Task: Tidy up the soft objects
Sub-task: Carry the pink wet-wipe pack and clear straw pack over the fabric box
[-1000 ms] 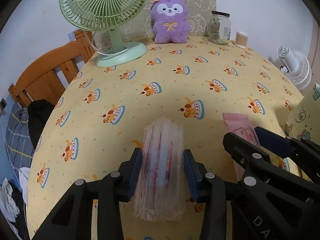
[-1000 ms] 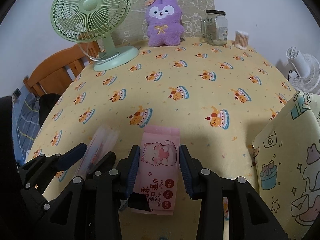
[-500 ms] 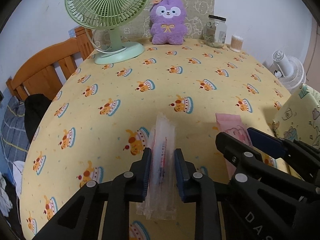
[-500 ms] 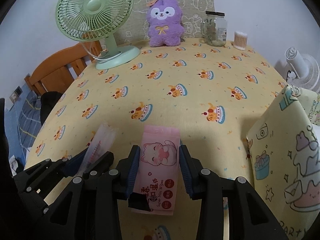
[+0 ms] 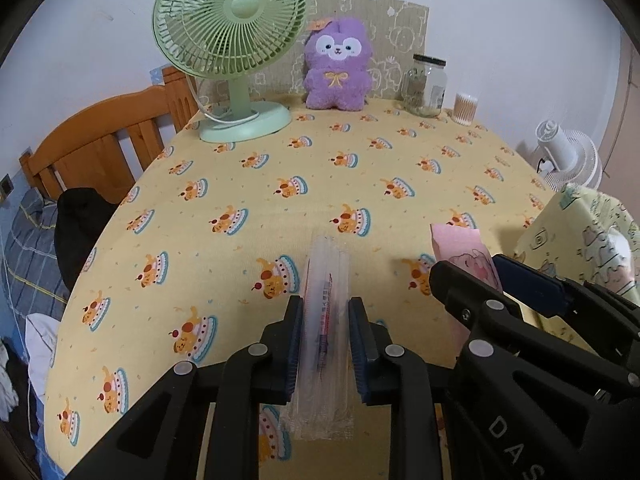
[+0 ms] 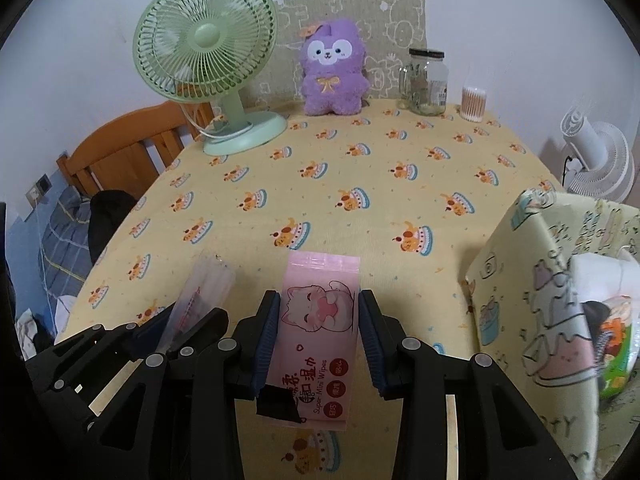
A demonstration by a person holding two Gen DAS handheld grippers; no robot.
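The left gripper [image 5: 325, 320] is found clamped on a clear plastic packet [image 5: 326, 312], its blue pads pressed against both long sides; the packet is squeezed narrow and stands on edge between the jaws, with red and blue print visible through the film. The jaws have just been closing on it. The packet is held above the yellow tablecloth [image 5: 320, 184], at the near edge of the table, well apart from the purple plush toy [image 5: 337, 68] at the far edge.

The right gripper [image 6: 319, 320] is found clamped on a pink pack of mini wipes [image 6: 318, 320], printed with a cartoon cat. The pack is held flat-faced between the pads, just to the right of the clear packet, likewise at the near edge and well apart from the plush toy. A black tab is noted at its lower left corner.

A patterned fabric storage bin [image 6: 532, 280] is noted near the right gripper, at the near right corner of the table; white and printed soft packs are seen inside it.

Beside the plush toy, a green desk fan [image 5: 232, 40] is recorded on its left, and a glass jar [image 5: 426, 84] with a cotton swab container [image 5: 465, 109] on its right. All four are placed along the far edge.
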